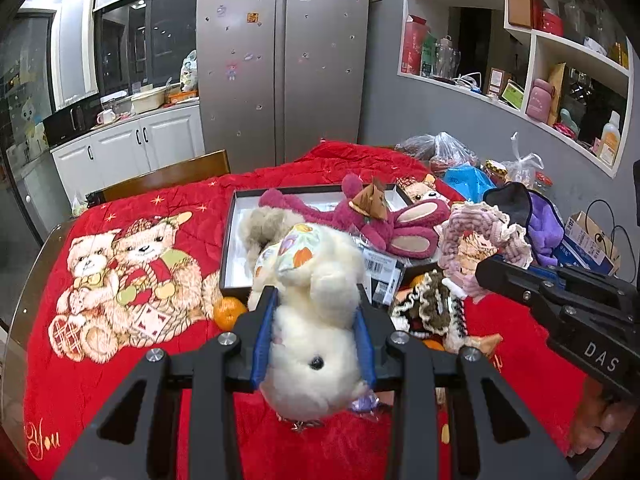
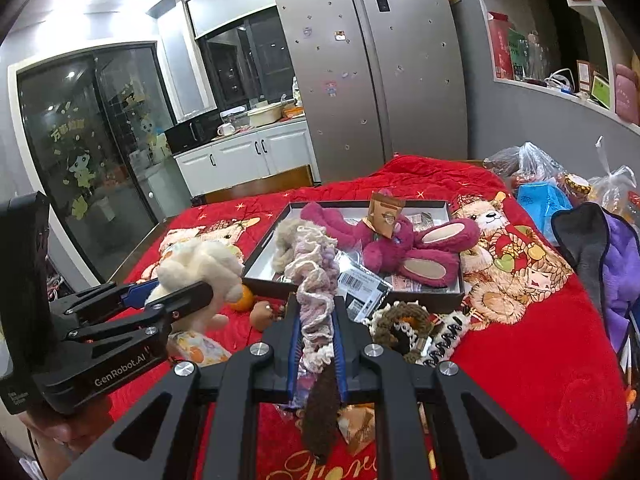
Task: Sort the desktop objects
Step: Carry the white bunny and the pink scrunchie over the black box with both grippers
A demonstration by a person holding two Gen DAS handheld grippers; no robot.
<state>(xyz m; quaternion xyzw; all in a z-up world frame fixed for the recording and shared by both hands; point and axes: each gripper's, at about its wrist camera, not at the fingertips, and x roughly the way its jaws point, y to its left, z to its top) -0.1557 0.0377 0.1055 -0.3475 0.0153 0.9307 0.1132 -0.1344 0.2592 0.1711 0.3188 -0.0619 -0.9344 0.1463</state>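
My left gripper [image 1: 316,300] is shut on a white plush toy [image 1: 316,320] wearing a patterned cloth, held above the red blanket [image 1: 120,360] near the front of an open shallow box [image 1: 232,240]. From the right wrist view the same toy [image 2: 200,268] shows in the left gripper [image 2: 188,292]. My right gripper [image 2: 316,312] is shut on a pink crocheted piece [image 2: 316,276] with a brown end, held in front of the box [image 2: 452,208]. A magenta plush rabbit [image 2: 400,248] and a beige fuzzy toy [image 2: 288,236] lie in the box.
An orange [image 1: 228,312] lies by the box's front corner. A brown and white crocheted item [image 2: 404,328] lies on the blanket. Plastic bags [image 2: 532,168], a blue bag and a purple cloth [image 2: 620,272] crowd the right side. A wooden chair back [image 1: 168,176] and fridge stand behind.
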